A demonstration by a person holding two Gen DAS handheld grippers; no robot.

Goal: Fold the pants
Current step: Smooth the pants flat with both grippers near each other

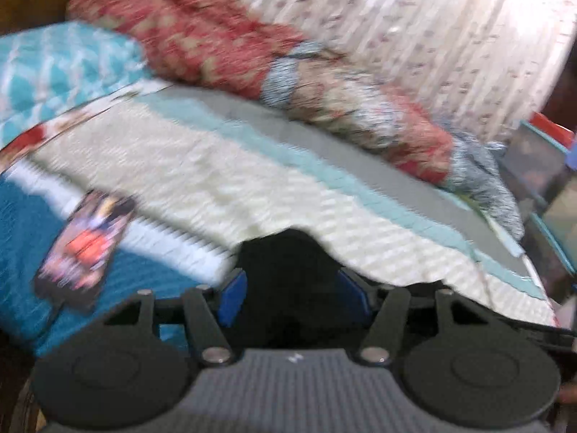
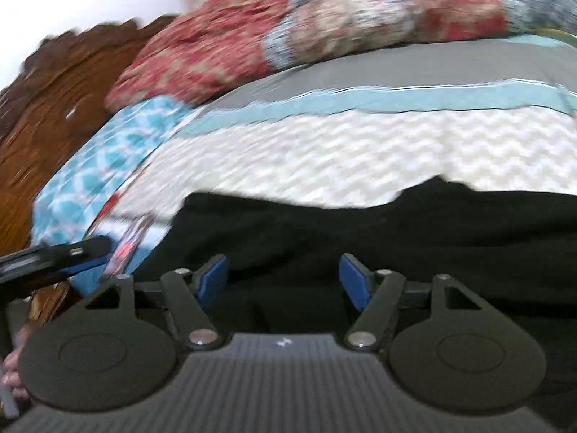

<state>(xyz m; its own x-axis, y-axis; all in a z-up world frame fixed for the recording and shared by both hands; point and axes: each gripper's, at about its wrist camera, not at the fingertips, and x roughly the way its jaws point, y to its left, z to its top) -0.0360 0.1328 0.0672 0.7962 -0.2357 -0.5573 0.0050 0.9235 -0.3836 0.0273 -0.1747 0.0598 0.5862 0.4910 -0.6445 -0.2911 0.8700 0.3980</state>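
Pants of black fabric (image 2: pixel 360 238) lie spread across the near part of the bed, and a dark fold of them (image 1: pixel 285 252) also shows in the left wrist view.

Left gripper (image 1: pixel 288 297): blue-padded jaws stand apart. Black cloth sits in the gap between them, but blur prevents judging whether either pad touches it; no clamping is visible.

Right gripper (image 2: pixel 285 281): blue-padded jaws stand wide apart above the black fabric, which fills the space between and below them. The pads do not press on it.

Beyond the pants, a cream quilted bedspread with a chevron texture (image 1: pixel 216 187) covers the bed, edged by a pale aqua band (image 2: pixel 360 99) and a grey band (image 2: pixel 396 65). A teal section of quilt (image 1: pixel 21 231) lies at the left, with a small dark card-like item bearing colourful print (image 1: pixel 84 249) resting on it. A teal-and-white lattice-patterned pillow (image 1: pixel 61 65) sits toward the head end. A red, beige and blue patterned blanket (image 1: pixel 223 43) is bunched along the far side of the bed. A cream curtain with small motifs (image 1: pixel 450 29) hangs behind it. A carved brown wooden headboard (image 2: pixel 54 108) shows in the right wrist view. Both views are motion-blurred.
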